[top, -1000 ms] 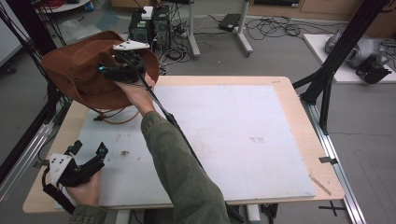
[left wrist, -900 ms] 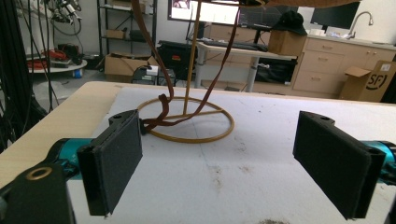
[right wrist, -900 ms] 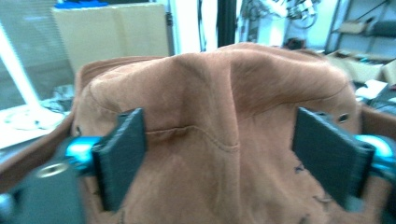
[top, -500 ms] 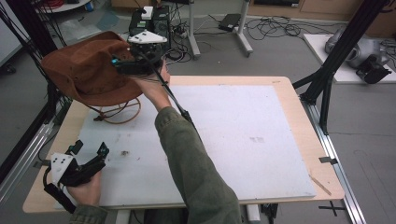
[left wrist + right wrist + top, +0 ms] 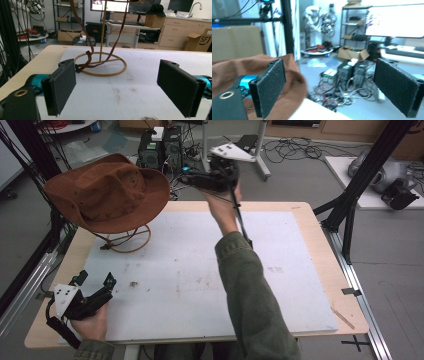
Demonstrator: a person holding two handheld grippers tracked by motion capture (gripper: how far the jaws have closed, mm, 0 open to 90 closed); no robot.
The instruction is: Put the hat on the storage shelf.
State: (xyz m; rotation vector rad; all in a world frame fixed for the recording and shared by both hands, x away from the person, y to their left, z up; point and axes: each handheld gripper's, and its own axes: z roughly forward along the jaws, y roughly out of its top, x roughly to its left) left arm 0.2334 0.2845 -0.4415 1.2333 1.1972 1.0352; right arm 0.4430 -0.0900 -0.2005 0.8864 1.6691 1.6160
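Workshop clutter rings a white worktop (image 5: 280,245) where a hat hangs on its stand.

One brown hat (image 5: 107,190) sits on one wire stand (image 5: 125,239) at the far left corner, lifted off the surface so its brim keeps shape and its chin strap (image 5: 86,53) dangles to the ring base. Two sets of tongs are here: the right tongs (image 5: 192,179), held high beside the brim, have just been opening and stand spread with nothing between them (a release, I judge). The left tongs (image 5: 95,281) rest at the near left edge, also spread and empty, probably waiting out of the way.
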